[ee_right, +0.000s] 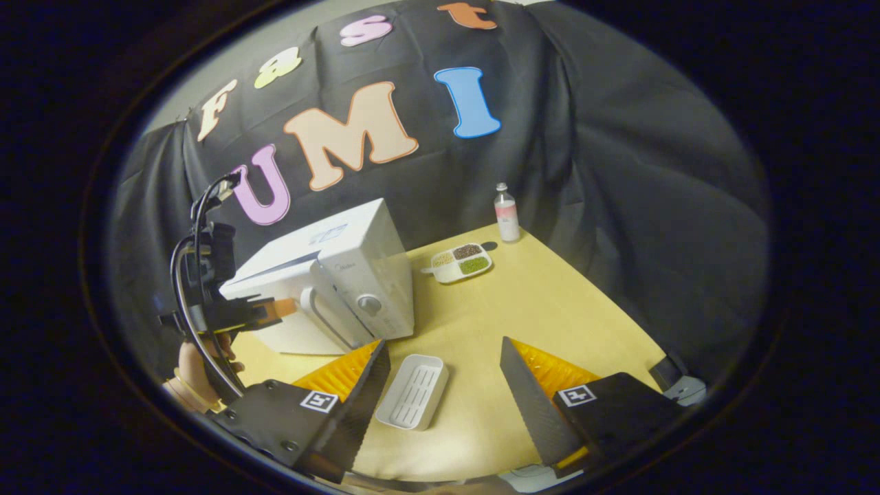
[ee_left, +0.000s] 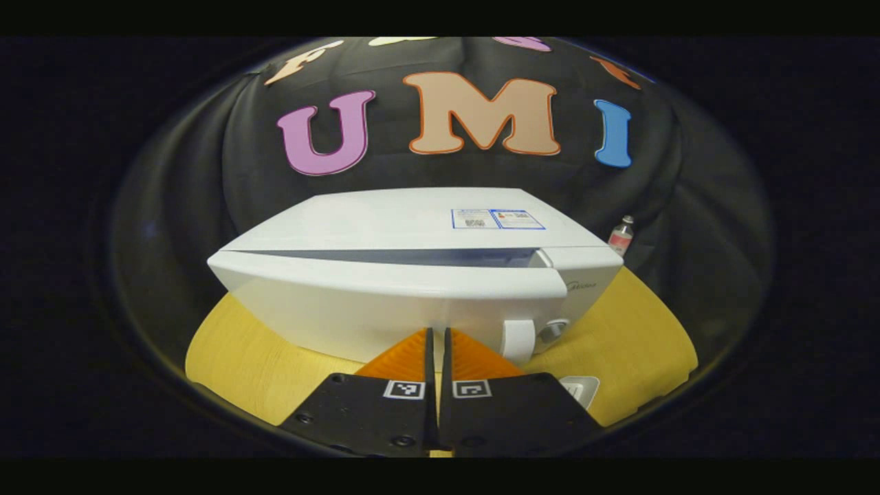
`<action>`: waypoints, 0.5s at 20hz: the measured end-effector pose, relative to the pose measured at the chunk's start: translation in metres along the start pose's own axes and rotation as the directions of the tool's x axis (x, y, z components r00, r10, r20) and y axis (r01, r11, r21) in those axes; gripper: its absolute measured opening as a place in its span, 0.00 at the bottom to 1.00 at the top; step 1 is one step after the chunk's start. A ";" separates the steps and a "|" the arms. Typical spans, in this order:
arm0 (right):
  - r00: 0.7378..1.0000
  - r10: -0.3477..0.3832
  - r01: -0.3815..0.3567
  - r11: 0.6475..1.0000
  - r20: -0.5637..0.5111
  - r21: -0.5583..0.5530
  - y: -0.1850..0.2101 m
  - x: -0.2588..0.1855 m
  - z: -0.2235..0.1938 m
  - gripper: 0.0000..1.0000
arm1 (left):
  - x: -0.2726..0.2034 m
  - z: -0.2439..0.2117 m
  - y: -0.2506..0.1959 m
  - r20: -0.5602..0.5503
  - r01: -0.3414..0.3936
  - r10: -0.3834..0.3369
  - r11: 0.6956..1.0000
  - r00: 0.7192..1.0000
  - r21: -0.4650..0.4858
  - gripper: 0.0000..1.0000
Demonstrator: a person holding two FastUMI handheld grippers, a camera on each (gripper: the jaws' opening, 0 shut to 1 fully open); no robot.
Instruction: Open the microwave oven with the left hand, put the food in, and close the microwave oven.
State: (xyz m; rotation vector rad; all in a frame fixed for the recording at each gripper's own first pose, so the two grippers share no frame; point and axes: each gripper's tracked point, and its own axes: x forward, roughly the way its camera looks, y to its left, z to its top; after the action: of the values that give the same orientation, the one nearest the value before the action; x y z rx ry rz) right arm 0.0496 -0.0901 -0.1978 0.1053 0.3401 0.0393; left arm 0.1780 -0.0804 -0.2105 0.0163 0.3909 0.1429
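The white microwave stands on the yellow table, its door facing me with a narrow dark gap along the top that widens toward the handle. My left gripper is shut with nothing between its fingers, tips close against the lower door face, left of the handle. The right gripper view has the microwave at left, with the left gripper and the hand holding it before the door. A food dish with three filled compartments lies behind. My right gripper hangs open above the table.
An empty white ribbed tray lies on the table just under my right gripper's left finger. A small bottle stands at the back by the cloth wall. The knob sits right of the handle.
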 end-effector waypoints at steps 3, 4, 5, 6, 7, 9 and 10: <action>1.000 0.006 -0.006 1.000 -0.021 -0.002 0.003 0.005 -0.004 0.99 | 0.006 0.004 0.000 0.006 -0.002 0.002 1.000 1.000 0.005 0.01; 1.000 0.009 -0.009 1.000 -0.028 -0.004 0.003 0.007 -0.005 0.99 | 0.008 0.006 -0.001 0.004 -0.001 0.001 1.000 1.000 0.000 0.01; 0.999 0.010 -0.010 1.000 -0.035 -0.005 0.004 0.008 -0.007 0.99 | 0.010 0.009 -0.003 0.008 0.002 -0.002 1.000 1.000 -0.007 0.00; 0.999 0.010 -0.010 1.000 -0.039 -0.005 0.004 0.009 -0.008 0.99 | 0.009 0.008 -0.003 0.001 -0.002 0.002 1.000 1.000 -0.019 0.00; 0.999 0.010 -0.010 1.000 -0.042 -0.004 0.005 0.011 -0.008 0.99 | 0.009 0.006 -0.005 -0.004 0.007 -0.007 1.000 1.000 -0.027 0.00; 0.999 0.012 -0.012 1.000 -0.044 0.000 0.008 0.015 -0.007 0.99 | 0.010 0.007 -0.006 -0.002 0.012 -0.012 1.000 1.000 -0.029 0.00; 0.999 0.012 -0.012 1.000 -0.044 0.001 0.008 0.016 -0.006 0.99 | 0.010 0.007 -0.006 -0.005 0.010 -0.010 1.000 1.000 -0.024 0.01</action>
State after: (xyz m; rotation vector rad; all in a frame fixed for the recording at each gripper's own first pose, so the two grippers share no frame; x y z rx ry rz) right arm 0.0623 -0.0807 -0.2082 0.1079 0.3835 0.0538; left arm 0.1906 -0.0844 -0.2080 -0.0096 0.3938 0.1378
